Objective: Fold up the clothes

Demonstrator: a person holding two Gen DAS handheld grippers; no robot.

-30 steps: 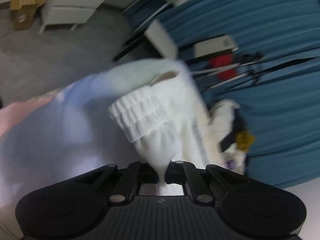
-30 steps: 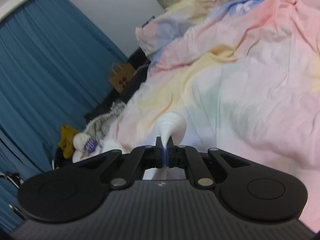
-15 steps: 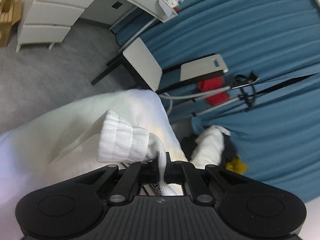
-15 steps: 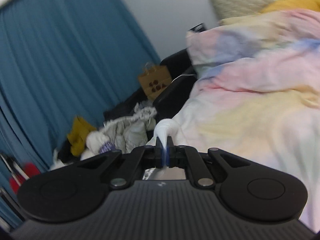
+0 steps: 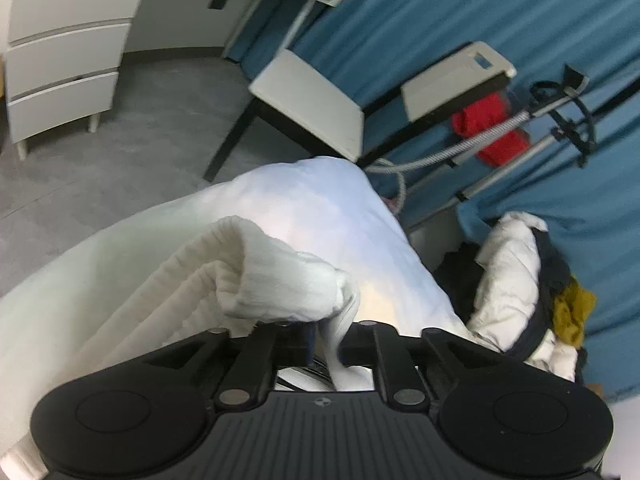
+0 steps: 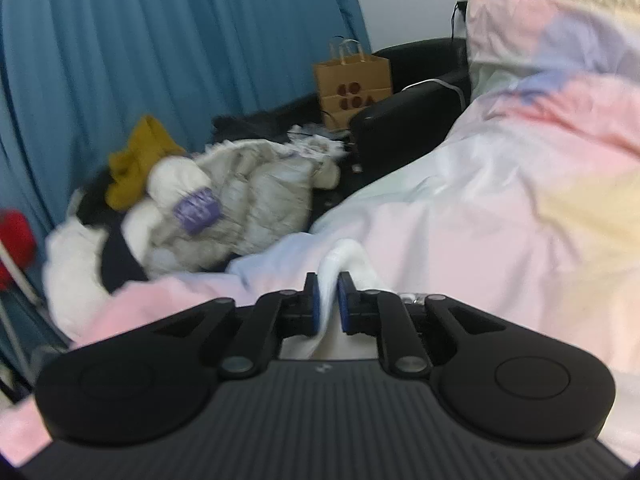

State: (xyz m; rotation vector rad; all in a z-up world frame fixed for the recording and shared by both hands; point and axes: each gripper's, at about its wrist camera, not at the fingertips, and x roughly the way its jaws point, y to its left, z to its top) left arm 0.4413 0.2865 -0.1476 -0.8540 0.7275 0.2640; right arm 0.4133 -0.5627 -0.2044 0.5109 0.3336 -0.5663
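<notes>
Over the bed (image 6: 500,208), both grippers' jaws have just been opening, white garment (image 5: 280,284) between them.

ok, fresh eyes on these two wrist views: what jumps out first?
The white ribbed knit garment fills the left view, bunched just ahead of the left tongs, a fold of it between their parted pads. In the right view, white fabric also runs between the right tongs, over the pastel pink-and-yellow duvet. Behind hangs the blue pleated curtain, a heap of clothes at its foot.

Bed (image 6: 500,208) – pastel duvet, white garment (image 5: 280,280) on top
</notes>
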